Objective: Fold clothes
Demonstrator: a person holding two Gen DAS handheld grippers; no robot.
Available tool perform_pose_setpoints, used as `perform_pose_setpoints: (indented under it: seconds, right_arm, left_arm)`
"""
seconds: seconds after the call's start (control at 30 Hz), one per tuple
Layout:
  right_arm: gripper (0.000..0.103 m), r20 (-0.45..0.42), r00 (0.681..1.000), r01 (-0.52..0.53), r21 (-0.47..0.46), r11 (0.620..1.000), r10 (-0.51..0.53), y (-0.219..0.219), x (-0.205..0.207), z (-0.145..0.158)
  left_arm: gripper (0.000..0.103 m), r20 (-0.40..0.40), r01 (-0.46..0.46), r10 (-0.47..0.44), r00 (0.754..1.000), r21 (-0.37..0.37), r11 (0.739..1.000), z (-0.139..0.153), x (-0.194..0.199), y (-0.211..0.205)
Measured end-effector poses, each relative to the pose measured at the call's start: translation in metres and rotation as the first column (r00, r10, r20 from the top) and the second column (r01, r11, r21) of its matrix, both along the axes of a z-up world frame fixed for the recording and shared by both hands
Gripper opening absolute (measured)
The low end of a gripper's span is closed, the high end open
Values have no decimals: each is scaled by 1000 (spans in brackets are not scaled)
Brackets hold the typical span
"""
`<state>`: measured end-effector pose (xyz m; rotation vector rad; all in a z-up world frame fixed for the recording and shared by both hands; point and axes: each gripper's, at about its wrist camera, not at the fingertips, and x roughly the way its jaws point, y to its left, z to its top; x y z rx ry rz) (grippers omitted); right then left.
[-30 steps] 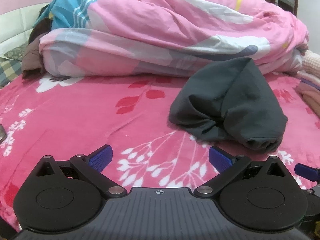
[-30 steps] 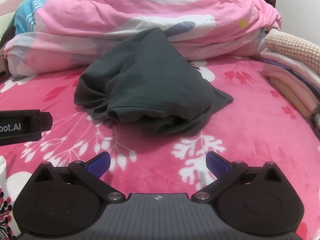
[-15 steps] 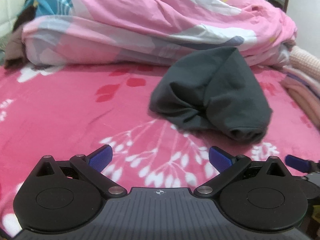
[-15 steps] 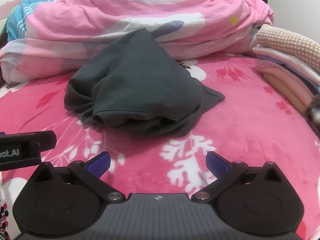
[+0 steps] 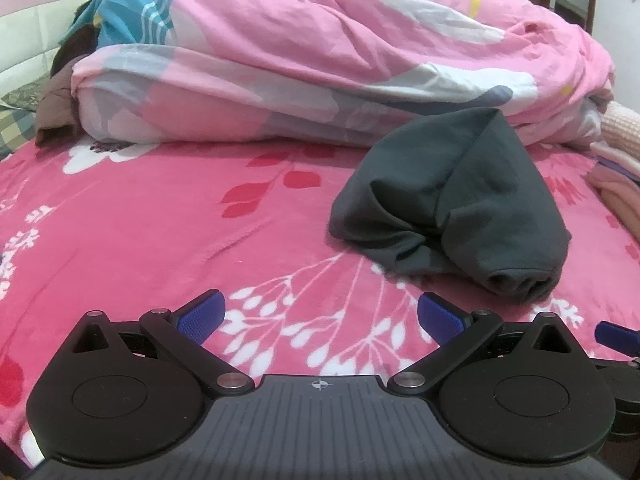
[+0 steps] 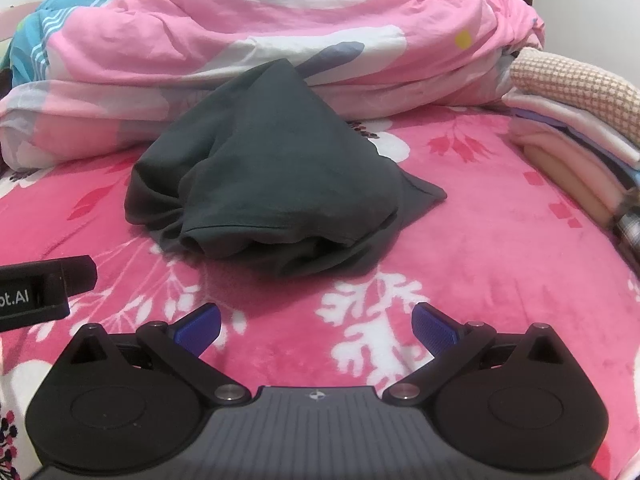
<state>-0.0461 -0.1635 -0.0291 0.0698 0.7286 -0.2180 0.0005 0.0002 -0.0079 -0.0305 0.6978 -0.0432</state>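
The dark grey garment (image 6: 276, 168) lay crumpled in a loose heap on the pink floral bed cover (image 6: 500, 248), its far end propped against the rolled pink quilt (image 6: 280, 36). A hemmed opening faced the cameras, and one flat corner extended to the right. A stack of folded clothes (image 6: 576, 152) lay at the right edge.

Left gripper (image 5: 320, 318) view swung back left; right gripper (image 6: 316, 322) slightly nearer dark garment (image 6: 264, 184).

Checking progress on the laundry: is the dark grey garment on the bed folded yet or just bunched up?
Bunched up, not folded: the dark grey garment lies in a rumpled heap with loose creases and an open hem.
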Motion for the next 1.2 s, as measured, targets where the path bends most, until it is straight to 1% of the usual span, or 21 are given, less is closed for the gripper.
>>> perform_pose_setpoints:
  seconds: [0.27, 0.87, 1.2]
  right_arm:
    - [103, -4, 1000, 1, 0, 1000, -1, 2, 1, 0]
    - [103, 0, 1000, 0, 2, 1000, 0, 2, 2, 2]
    - [103, -4, 1000, 0, 5, 1000, 0, 2, 3, 2]
  left_arm:
    - [103, 6, -1, 1, 1000, 16, 1000, 0, 0, 0]
    - [103, 23, 0, -1, 1000, 25, 1000, 5, 0, 1]
    - [103, 18, 5, -6, 1000, 29, 1000, 4, 0, 1]
